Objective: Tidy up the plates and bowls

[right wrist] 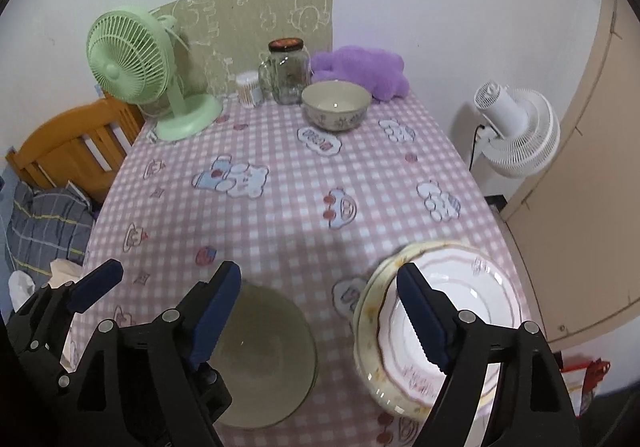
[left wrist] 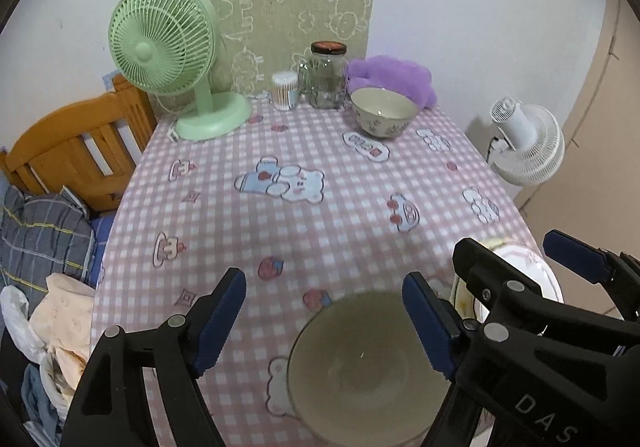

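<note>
Bowls and plates sit in two groups on the pink checked tablecloth [right wrist: 280, 207], and the split looks deliberate. At the near edge a wide greenish bowl [right wrist: 260, 359] rests flat on the cloth, and just to its right a white plate with a pink wavy rim [right wrist: 472, 299] lies on top of a larger yellowish plate [right wrist: 370, 327], stacked small on large so the pile stays steady. A second bowl with a flower pattern [right wrist: 336, 105] stands far back by the wall, just in front of a glass jar [right wrist: 286, 73] and a purple plush toy [right wrist: 360, 69], well apart from the near pile, so I would judge it is the piece not yet gathered. The left gripper [left wrist: 324, 323] hangs over the near bowl with its blue pads spread wide and nothing between them; the bowl lies below it, not touched. The right gripper [right wrist: 318, 311] is spread just as wide and empty, hovering between the bowl and the plate stack, one finger [right wrist: 420, 319] crossing in front of the plates. Both point steeply down at the table. A green fan [right wrist: 132, 59] stands at the far left corner, clear of the dishes, and a white fan [right wrist: 516, 131] sits off the table to the right.
</note>
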### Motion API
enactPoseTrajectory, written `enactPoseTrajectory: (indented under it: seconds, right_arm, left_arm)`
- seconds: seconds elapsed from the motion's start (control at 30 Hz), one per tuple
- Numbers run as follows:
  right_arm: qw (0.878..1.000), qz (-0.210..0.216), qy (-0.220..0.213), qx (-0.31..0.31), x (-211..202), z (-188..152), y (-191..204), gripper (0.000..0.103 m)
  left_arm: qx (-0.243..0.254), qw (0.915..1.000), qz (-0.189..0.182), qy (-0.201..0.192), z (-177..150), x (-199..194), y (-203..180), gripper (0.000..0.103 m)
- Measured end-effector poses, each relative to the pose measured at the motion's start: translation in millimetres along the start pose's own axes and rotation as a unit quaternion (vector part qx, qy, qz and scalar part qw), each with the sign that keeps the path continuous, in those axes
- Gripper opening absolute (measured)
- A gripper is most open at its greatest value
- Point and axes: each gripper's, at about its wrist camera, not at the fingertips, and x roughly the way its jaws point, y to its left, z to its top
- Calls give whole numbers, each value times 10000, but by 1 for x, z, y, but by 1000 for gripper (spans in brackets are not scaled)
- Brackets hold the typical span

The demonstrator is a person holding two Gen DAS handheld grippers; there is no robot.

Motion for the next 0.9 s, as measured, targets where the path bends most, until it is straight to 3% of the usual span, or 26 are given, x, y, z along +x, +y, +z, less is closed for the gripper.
enactPoseTrajectory:
  seconds: [0.27,0.6,0.9]
  right_arm:
    - [9995,194,-56,-241,21,42,-32,83]
    - [9982,344,-233,-426,53,101,-82,83]
    - [9932,979,-399,-493,100,144,-101,83]
  left_arm:
    - [-237,9989,392,-55,36,18,-34,82]
    - [-639,9960,576,-227,87,54,-78,82]
    - [-757,9903,1127,-291,134,92,-97,81]
